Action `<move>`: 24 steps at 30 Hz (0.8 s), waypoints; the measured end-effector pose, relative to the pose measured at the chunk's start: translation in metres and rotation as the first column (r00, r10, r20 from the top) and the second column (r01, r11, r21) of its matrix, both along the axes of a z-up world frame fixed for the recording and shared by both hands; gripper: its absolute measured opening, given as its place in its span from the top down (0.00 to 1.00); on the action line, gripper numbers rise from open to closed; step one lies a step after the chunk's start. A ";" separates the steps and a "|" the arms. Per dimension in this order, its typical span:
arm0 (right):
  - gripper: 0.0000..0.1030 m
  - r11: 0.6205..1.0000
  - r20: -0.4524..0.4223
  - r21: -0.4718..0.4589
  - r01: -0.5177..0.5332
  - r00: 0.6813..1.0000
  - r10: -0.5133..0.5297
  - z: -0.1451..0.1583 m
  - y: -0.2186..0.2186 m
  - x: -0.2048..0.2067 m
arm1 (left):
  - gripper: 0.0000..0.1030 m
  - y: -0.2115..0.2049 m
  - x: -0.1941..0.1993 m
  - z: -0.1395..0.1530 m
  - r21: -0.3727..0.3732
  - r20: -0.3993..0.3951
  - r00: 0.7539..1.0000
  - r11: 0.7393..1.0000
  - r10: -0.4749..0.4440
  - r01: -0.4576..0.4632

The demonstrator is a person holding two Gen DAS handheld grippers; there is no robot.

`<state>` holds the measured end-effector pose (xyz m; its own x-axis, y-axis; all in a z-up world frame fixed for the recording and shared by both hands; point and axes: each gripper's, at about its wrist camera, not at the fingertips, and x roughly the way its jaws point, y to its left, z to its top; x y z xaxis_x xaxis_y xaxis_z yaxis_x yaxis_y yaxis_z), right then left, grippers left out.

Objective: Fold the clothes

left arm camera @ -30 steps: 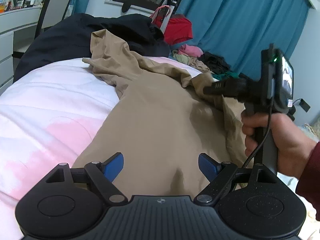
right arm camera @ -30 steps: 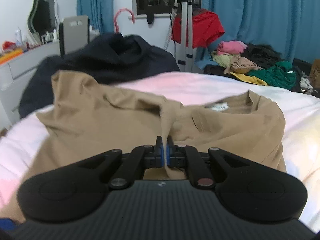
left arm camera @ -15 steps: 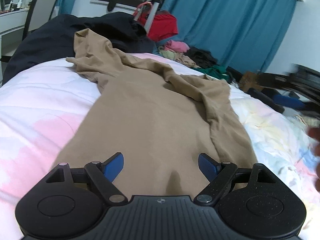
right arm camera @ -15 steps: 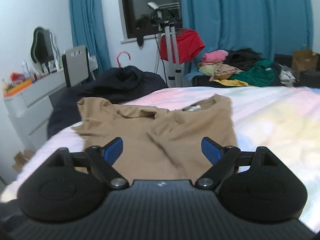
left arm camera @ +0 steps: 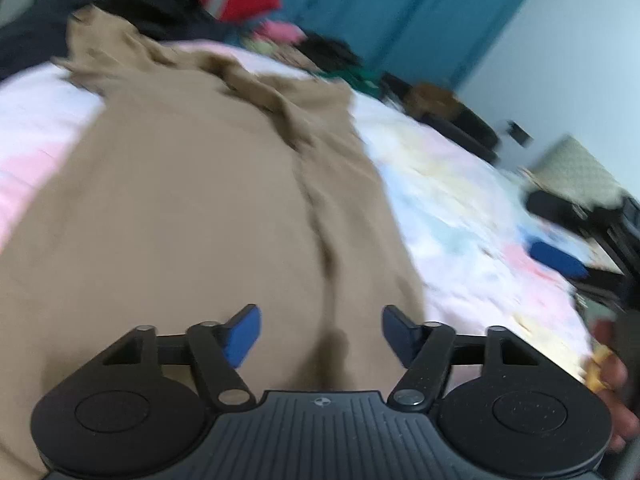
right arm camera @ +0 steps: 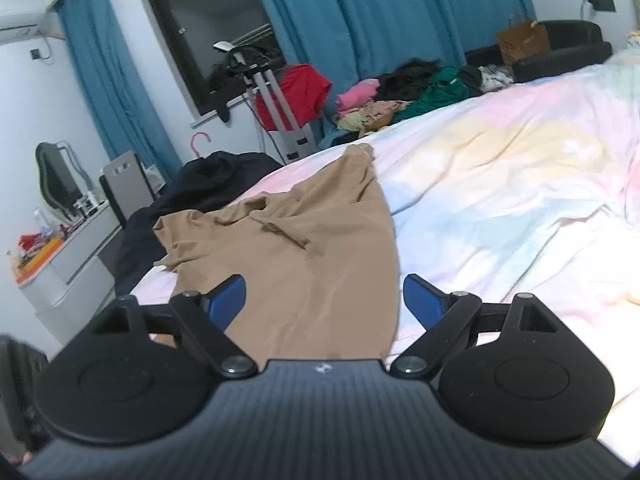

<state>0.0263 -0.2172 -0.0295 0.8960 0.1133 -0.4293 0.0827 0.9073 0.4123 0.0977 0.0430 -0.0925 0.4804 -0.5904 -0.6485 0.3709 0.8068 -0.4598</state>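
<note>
Tan shirt [right arm camera: 304,248] is laid lengthwise on the pastel bedspread [right arm camera: 500,200], partly folded: a long crease is seen running down it in the left wrist view [left arm camera: 320,216], with bunched cloth toward the far end. No readable print or brand is found on the shirt; any label is hidden or too blurred. The only mark made out is a small round emblem on each gripper body, too small to be read.

Left gripper [left arm camera: 320,332] is held over the near end of the shirt, jaws apart and just narrowed, cloth seen below the gap but not pinched by the pads. That view is motion-blurred. Right gripper [right arm camera: 324,300] is held wide open, nothing between the pads, with the shirt's right edge lined up under the gap.

Edges: the shirt's right edge is clean and curved, with bare bedspread all along it and wide open bed to the right. On the left, the shirt's far corner is close to a dark garment [right arm camera: 208,184] at the bed edge. Beyond the bed, a clothes pile [right arm camera: 400,96] is seen under blue curtains [right arm camera: 380,12], well apart from the shirt.
</note>
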 end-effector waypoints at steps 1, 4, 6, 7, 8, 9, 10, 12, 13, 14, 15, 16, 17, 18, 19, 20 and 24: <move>0.15 1.000 0.001 0.010 0.002 1.000 -0.002 -0.001 -0.001 0.001 | 0.38 -0.004 -0.002 -0.004 -0.016 -0.027 0.999 1.000 -0.024 0.024; 0.16 1.000 -0.002 0.027 -0.012 1.000 0.012 -0.004 -0.001 0.001 | 0.48 -0.014 -0.006 -0.017 -0.001 -0.098 0.994 0.999 -0.050 0.050; 0.16 0.999 -0.001 0.030 -0.020 1.000 0.020 -0.006 0.000 -0.003 | 0.71 -0.020 -0.009 -0.025 0.030 -0.137 0.989 0.998 -0.056 0.060; 0.16 0.999 0.000 0.028 -0.022 1.000 0.023 -0.007 0.000 -0.004 | 0.96 -0.022 -0.010 -0.027 0.051 -0.137 0.989 0.997 -0.059 0.066; 0.16 0.999 -0.001 0.022 -0.023 1.000 0.023 -0.007 0.001 -0.004 | 0.97 -0.024 -0.012 -0.028 0.066 -0.131 0.989 0.995 -0.065 0.074; 0.16 1.000 -0.005 0.009 -0.021 1.000 0.021 -0.008 0.003 -0.004 | 0.98 -0.025 -0.016 -0.026 0.074 -0.117 0.991 0.995 -0.062 0.071; 0.16 1.000 -0.006 -0.014 -0.017 1.000 0.016 -0.008 0.006 -0.004 | 0.98 -0.024 -0.021 -0.022 0.079 -0.097 0.994 0.995 -0.053 0.061; 0.16 0.998 -0.003 -0.063 -0.008 1.000 0.008 -0.007 0.010 -0.005 | 0.98 -0.023 -0.030 -0.015 0.086 -0.059 0.998 0.995 -0.035 0.040; 0.16 0.997 0.001 -0.082 -0.004 1.000 0.004 -0.007 0.012 -0.006 | 0.98 -0.023 -0.036 -0.012 0.101 -0.045 0.999 0.995 -0.014 0.018; 0.16 0.995 0.004 -0.095 0.001 1.000 -0.001 -0.007 0.013 -0.007 | 0.98 -0.024 -0.042 -0.011 0.124 -0.040 0.999 0.992 0.006 -0.001; 0.16 0.995 0.007 -0.102 0.005 1.000 -0.005 -0.006 0.013 -0.008 | 0.98 -0.026 -0.049 -0.011 0.146 -0.036 0.999 0.989 0.020 -0.014; 0.16 0.995 0.011 -0.103 0.005 1.000 -0.003 -0.005 0.012 -0.010 | 0.98 -0.029 -0.053 -0.011 0.176 -0.023 0.999 0.984 0.033 -0.028; 0.16 0.995 0.017 -0.101 0.002 1.000 0.000 -0.005 0.012 -0.011 | 0.98 -0.034 -0.055 -0.011 0.210 -0.005 0.999 0.977 0.045 -0.043; 0.16 0.995 0.020 -0.099 0.000 1.000 0.002 -0.004 0.012 -0.012 | 0.98 -0.038 -0.056 -0.009 0.227 0.019 0.998 0.972 0.052 -0.055; 0.16 0.995 0.020 -0.097 -0.002 1.000 0.003 -0.004 0.012 -0.012 | 0.95 -0.038 -0.056 -0.006 0.226 0.035 0.998 0.972 0.060 -0.066; 0.16 0.995 0.020 -0.095 -0.003 1.000 0.005 -0.003 0.013 -0.012 | 0.91 -0.036 -0.055 -0.003 0.219 0.045 0.997 0.973 0.070 -0.078; 0.16 0.996 0.034 -0.090 0.004 0.999 -0.001 -0.001 0.012 -0.017 | 0.49 -0.021 -0.047 0.011 0.180 0.078 0.987 0.972 0.140 -0.152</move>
